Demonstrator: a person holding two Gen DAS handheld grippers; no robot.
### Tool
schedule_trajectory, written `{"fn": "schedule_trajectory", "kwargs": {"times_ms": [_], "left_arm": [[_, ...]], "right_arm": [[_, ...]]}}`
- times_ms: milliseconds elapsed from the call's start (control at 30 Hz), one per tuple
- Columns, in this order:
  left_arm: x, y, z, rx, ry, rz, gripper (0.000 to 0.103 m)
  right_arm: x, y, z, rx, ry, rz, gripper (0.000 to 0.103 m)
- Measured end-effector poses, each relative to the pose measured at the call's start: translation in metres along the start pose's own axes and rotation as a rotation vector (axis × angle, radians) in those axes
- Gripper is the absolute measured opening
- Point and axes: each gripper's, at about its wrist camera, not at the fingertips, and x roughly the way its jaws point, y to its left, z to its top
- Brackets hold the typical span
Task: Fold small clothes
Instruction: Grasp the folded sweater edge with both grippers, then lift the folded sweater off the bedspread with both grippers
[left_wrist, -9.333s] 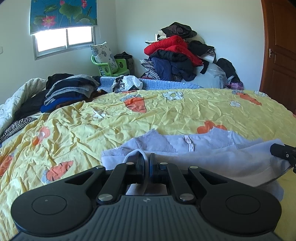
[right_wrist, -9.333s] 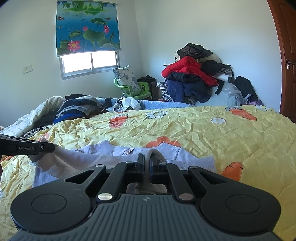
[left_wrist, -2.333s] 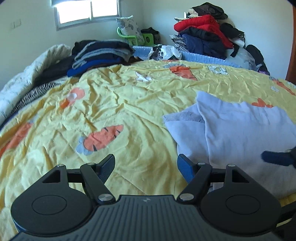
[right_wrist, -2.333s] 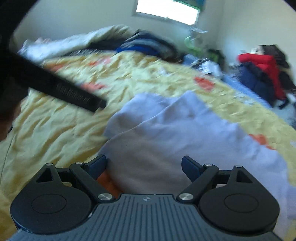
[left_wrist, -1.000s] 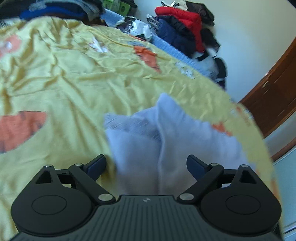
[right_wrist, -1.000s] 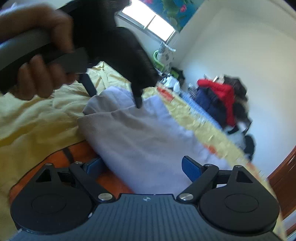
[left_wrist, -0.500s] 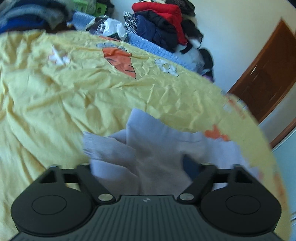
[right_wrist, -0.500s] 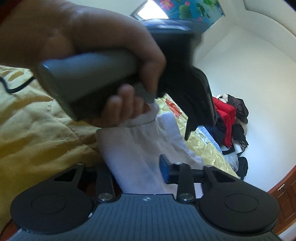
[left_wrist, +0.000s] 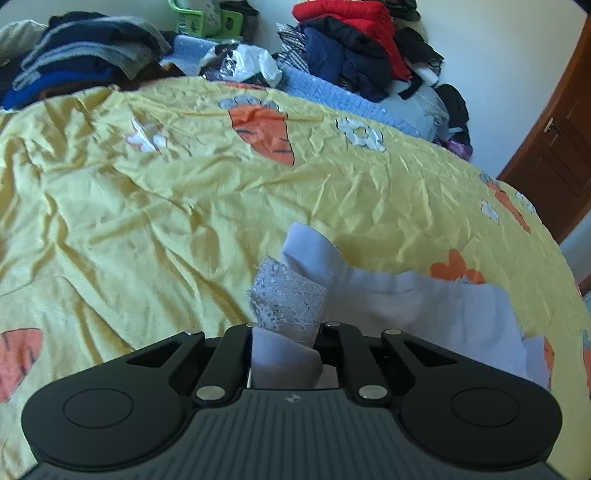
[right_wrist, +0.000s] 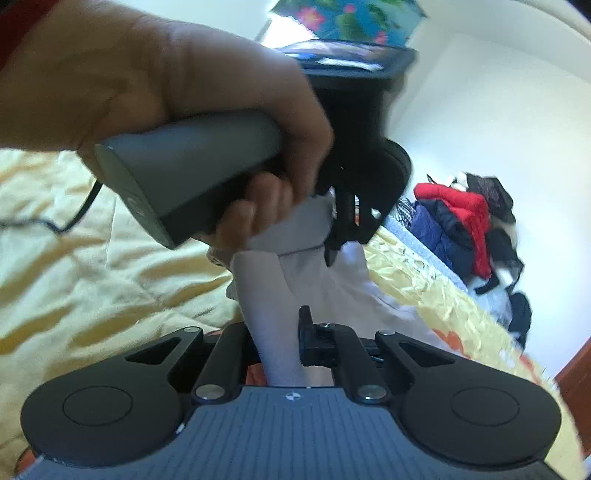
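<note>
A pale lilac garment (left_wrist: 406, 302) with a lace edge (left_wrist: 288, 295) lies bunched on the yellow carrot-print bedspread (left_wrist: 147, 203). In the left wrist view my left gripper (left_wrist: 286, 326) has its jaws closing on a gathered fold of it, pads pressing the cloth. The right wrist view shows my right gripper (right_wrist: 277, 328) closing the same way on another fold of the garment (right_wrist: 273, 288), which rises between its fingers. Just ahead of it a hand (right_wrist: 166, 74) holds the left gripper (right_wrist: 334, 251), cloth hanging from it.
A stack of folded dark clothes (left_wrist: 85, 48) sits at the bed's far left. A heap of red and navy clothing (left_wrist: 358, 44) stands against the far wall, and a brown door (left_wrist: 554, 158) is at the right. A cable (right_wrist: 48, 221) trails over the bedspread.
Both grippers stood wide open around the garment a second ago; now each is shut on a fold. The left gripper has lifted and swung close in front of the right one.
</note>
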Motion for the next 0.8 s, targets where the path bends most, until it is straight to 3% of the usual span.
{"fn": "schedule_trajectory", "kwargs": {"times_ms": [300,567,800], "left_arm": [[-0.032,-0.050,0.007,-0.006,-0.050,0.049,0.009],[-0.033,-0.108,0.001,0.068,-0.086,0.076,0.008],[-0.035,-0.155,-0.002,0.145,-0.131,0.075,0.007]], "right_arm": [[-0.035,-0.058,-0.018,0.208,-0.058,-0.009,0.008],[-0.050,-0.101,-0.046,0.390,-0.048,0.013,0.008],[-0.056,-0.135,-0.069,0.622,-0.077,0.110,0.009]]}}
